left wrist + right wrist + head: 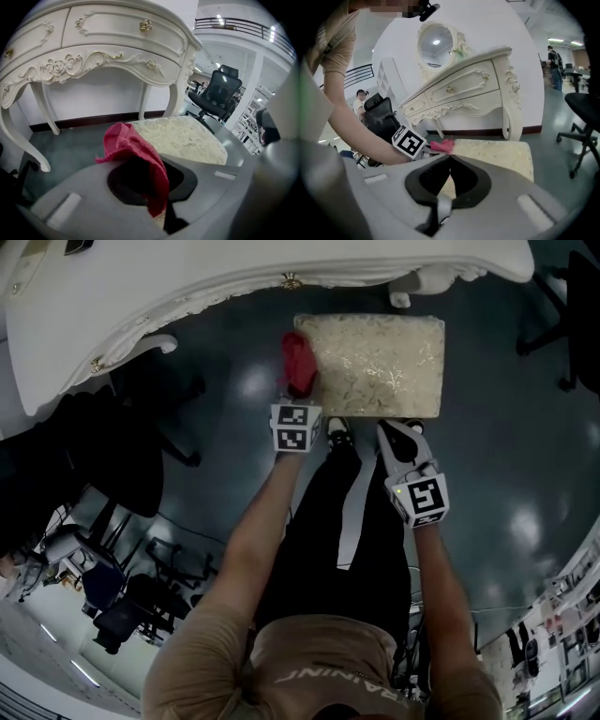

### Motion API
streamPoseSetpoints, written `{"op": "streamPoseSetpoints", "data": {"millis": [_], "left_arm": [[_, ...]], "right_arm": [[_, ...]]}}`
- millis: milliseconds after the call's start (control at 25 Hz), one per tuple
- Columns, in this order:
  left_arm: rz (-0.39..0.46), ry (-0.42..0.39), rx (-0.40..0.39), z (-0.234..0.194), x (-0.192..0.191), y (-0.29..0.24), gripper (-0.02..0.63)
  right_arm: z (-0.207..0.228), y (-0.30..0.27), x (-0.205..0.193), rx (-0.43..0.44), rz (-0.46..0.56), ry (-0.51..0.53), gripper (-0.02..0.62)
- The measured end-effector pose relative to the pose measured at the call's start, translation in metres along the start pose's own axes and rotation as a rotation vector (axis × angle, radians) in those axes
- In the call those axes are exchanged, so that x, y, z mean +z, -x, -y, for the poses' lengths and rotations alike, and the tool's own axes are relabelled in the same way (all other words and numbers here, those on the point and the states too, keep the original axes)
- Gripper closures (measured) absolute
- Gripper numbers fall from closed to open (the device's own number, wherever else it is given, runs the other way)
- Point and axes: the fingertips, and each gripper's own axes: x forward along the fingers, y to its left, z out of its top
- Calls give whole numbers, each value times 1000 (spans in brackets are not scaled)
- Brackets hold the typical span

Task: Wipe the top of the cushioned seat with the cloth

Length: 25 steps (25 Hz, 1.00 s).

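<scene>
Room: a dark, glossy floor (506, 427) with light glare on it; desks and chairs stand far off in the background of both gripper views.
Dressing table: white and ornate, with carved curved legs and small gold knobs (187, 287). It runs along the far side, and the right gripper view shows an oval mirror (436, 44) on top.
Office chair: black (141, 427), on the floor at the left, near the table's leg.
Left gripper: (298, 395) held at the left edge of the seat, its marker cube (295, 427) facing up. Its jaws are pinched together on the cloth, which spills up and out between them.
Cloth: red and bunched (300, 362). It lies over the left edge of the seat top, toward the near corner; I cannot tell how firmly it presses on the fabric.
Cushioned seat: rectangular, cream with a pale gold leaf pattern (380, 367). It stands just in front of the dressing table, its top bare apart from the cloth at the left edge.
Right gripper: (394, 432) held at the seat's near edge, toward the right. Its jaws meet at the tips with nothing between them.
Person: the feet (337, 434) are just beside the seat's near edge, between the two grippers.
</scene>
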Motion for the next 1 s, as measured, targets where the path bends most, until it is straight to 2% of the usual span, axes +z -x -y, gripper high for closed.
{"op": "streamPoseSetpoints", "data": {"millis": [320,1000], "left_arm": [[-27,-30,2,26,2,-6,568],[-71,-109,-70,143,17,-48,568]], "right_arm": [[14,21,-20,-10,-12,-18,594],[93,87,-44,-63,5,-67,594]]}}
